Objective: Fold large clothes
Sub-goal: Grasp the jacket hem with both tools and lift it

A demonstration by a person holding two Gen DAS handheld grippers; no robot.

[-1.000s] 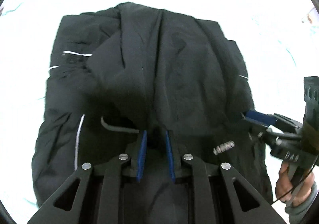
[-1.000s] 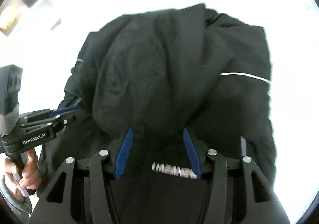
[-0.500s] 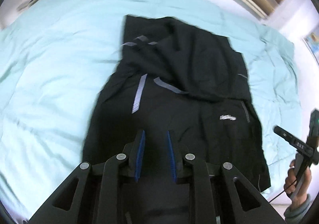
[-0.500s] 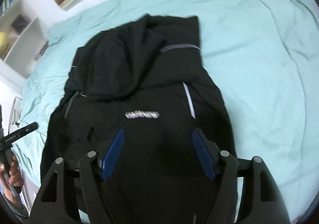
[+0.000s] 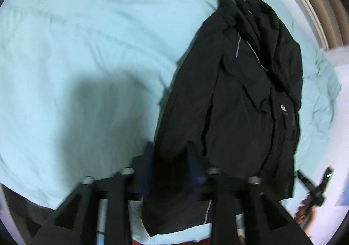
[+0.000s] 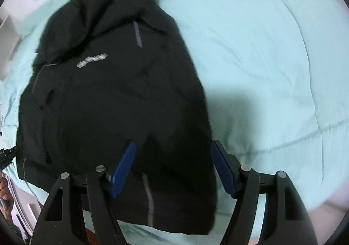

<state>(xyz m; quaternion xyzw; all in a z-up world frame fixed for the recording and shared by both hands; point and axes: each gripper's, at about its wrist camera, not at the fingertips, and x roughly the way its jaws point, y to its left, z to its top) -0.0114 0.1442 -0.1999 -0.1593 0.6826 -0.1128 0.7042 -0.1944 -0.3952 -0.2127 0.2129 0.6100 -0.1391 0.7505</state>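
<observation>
A black jacket (image 5: 244, 96) with grey stripes and a small white logo lies lengthwise on the light teal bed cover (image 5: 87, 48). My left gripper (image 5: 171, 157) hangs over its near hem, jaws opening. Black cloth lies between the blurred blue pads (image 5: 149, 157), which do not clamp it. In the right wrist view the jacket (image 6: 104, 96) fills the left half. My right gripper (image 6: 172, 144) stands wide open above its lower right edge, its pads (image 6: 123, 168) clear of the cloth. Each view catches the other gripper (image 5: 314, 184) (image 6: 6, 155) at its edge, held by a hand.
The bed cover (image 6: 261, 48) spreads wide and wrinkled beside the jacket. A wooden strip (image 5: 316, 5) runs along the far side. A white shelf (image 6: 8, 33) stands off the bed's corner. The bed's near edge runs just under both grippers.
The jacket, bunched close under both grippers a second ago, now lies stretched out on the bed. Both grippers have drawn back to its near hem. The jaws of both have widened.
</observation>
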